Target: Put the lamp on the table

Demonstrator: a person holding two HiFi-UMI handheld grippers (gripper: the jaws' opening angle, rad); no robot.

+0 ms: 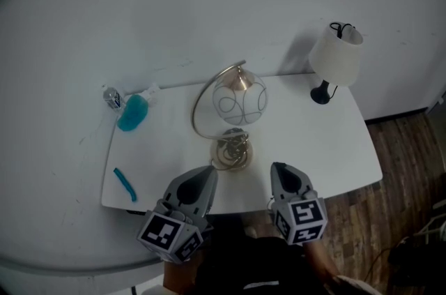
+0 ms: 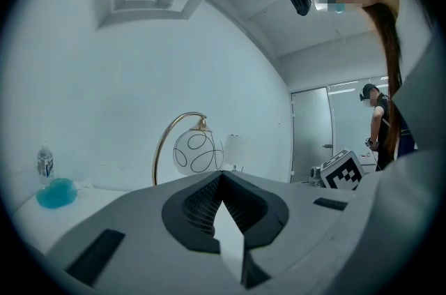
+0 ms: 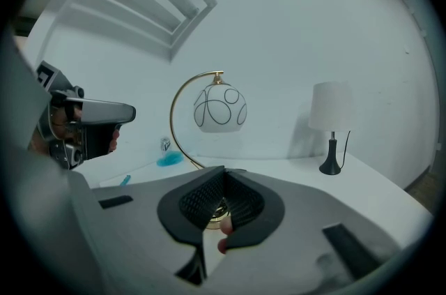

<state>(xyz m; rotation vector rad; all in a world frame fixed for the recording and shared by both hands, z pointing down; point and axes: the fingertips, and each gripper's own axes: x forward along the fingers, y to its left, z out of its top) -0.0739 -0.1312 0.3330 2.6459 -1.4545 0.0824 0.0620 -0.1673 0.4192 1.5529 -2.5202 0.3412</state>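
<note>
Brass lamp [image 1: 239, 102] stands on the table [image 1: 327, 147]; the closed, empty left gripper [image 1: 204, 175] and right gripper [image 1: 282, 174] could bump it over.

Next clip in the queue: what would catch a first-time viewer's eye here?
A globe lamp on a gold arched stem stands mid-table, its coiled base near the front edge. The left gripper and the right gripper sit just short of that base, one on either side, both shut and empty. A small white-shaded lamp stands at the far right corner.
</note>
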